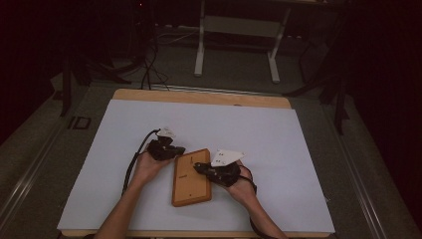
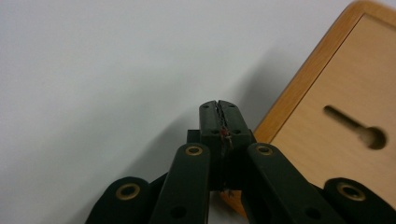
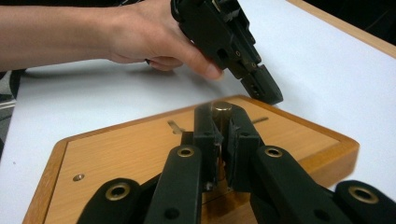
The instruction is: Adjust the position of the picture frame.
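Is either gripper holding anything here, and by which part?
The right gripper grips a small brass peg by its sides, just under the top, over the wooden board. The left gripper is shut on nothing.

Smooth matt wooden board [image 1: 191, 178], shiny brass peg [image 3: 222, 108], matt black plastic jaws.

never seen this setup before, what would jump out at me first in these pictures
The wooden board lying near the front edge of the white table. The right gripper is closed on a small brass cylinder standing over the board, while the left gripper, jaws shut, hovers beside the board's edge.
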Demonstrator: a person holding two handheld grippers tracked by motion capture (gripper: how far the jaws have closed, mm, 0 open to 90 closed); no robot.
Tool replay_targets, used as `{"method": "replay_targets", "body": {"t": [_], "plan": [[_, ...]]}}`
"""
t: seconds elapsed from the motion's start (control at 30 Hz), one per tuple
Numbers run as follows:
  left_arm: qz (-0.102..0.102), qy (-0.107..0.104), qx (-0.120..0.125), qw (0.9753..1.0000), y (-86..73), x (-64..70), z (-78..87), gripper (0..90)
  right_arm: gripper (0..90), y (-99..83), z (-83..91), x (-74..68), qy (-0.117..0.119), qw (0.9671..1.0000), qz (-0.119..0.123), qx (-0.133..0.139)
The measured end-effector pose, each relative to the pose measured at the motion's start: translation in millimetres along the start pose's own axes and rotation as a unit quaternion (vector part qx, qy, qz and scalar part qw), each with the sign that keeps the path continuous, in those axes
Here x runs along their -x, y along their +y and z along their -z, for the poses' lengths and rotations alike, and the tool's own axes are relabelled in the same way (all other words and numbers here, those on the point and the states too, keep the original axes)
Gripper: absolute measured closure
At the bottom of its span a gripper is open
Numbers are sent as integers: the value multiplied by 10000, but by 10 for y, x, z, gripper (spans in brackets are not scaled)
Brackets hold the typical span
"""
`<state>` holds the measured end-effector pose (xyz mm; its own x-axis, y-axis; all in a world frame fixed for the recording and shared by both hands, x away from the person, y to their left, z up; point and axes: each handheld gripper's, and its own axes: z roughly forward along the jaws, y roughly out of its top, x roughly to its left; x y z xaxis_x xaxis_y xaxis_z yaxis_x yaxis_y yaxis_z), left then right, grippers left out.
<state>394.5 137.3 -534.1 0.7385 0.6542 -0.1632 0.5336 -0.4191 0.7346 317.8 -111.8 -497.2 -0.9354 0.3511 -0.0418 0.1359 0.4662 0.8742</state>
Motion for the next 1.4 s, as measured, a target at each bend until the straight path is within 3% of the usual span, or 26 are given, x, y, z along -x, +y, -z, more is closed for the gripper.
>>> {"method": "replay_targets", "body": {"t": [0.13,0.33,0.5,0.6,0.83,1.07,1.2,1.4], "plan": [[113,-108,-18,9999,-2,-24,-80,900,846,-53,25,45,-30,10000,-60,-68],[4,-109,-207,9997,-45,27,-20,900,846,-78,65,149,-265,9994,-158,-179],[-81,-53,-329,9994,-99,118,35,900,845,-80,94,230,-476,9981,-204,-346],[-27,-26,-301,9995,-150,183,69,900,845,-101,84,270,-660,9964,-170,-503],[19,25,-292,9996,-248,346,163,900,844,-149,30,391,-890,9932,-410,-623],[111,217,-246,9994,-341,532,242,900,844,-166,-49,488,-932,9917,-711,-520],[-13,240,-112,9996,-366,657,319,900,843,-161,-88,548,-926,9911,-825,-474],[28,316,-23,9995,-403,679,388,900,842,-147,-209,598,-827,9918,-898,-375]]}}
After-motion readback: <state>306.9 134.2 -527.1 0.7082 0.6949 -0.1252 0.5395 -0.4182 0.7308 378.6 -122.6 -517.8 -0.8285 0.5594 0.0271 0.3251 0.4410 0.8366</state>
